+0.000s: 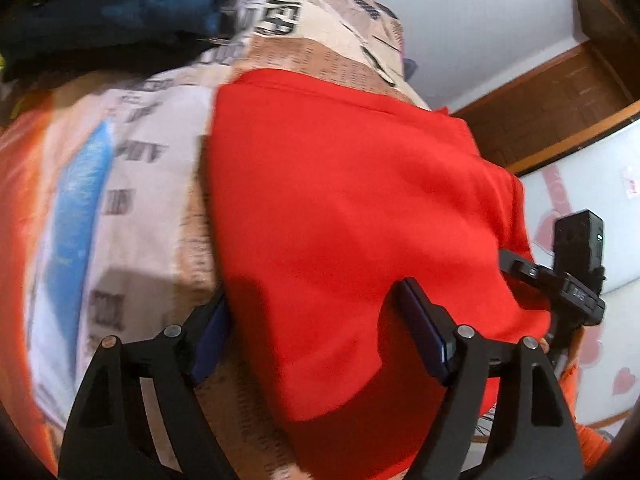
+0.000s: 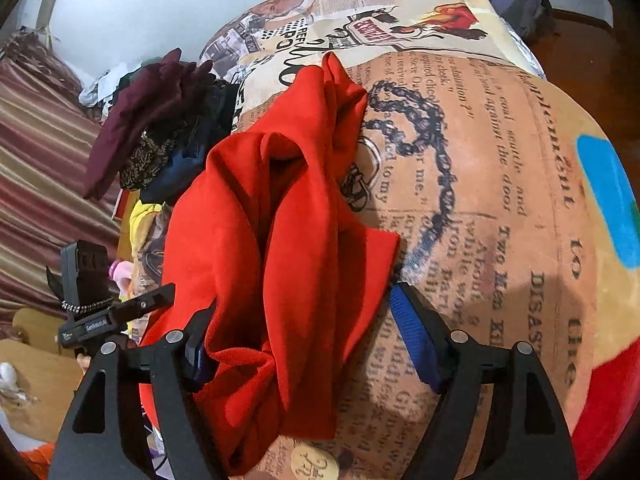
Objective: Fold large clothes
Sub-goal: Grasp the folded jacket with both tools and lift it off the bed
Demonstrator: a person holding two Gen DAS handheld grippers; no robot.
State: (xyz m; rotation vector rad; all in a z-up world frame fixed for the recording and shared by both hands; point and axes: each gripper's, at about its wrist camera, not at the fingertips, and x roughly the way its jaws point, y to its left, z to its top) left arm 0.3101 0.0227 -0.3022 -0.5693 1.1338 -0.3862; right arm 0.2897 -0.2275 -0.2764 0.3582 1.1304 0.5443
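Left wrist view: left gripper (image 1: 316,328) spread wide, nothing between its pads, hovering over the red garment (image 1: 352,208). Garment lies smooth and flat on the newspaper-print bedsheet (image 1: 160,184). Pile of dark clothes (image 1: 112,12) at top left. Right gripper (image 1: 576,280) visible at the garment's right edge; grip state not discernible here.

Right wrist view: right gripper (image 2: 302,322) jaws apart. Red garment (image 2: 272,216) bunched in folds between the fingers, touching the left pad; right pad apart from it. Bedsheet (image 2: 500,184) beneath. Dark clothes (image 2: 160,120) upper left.
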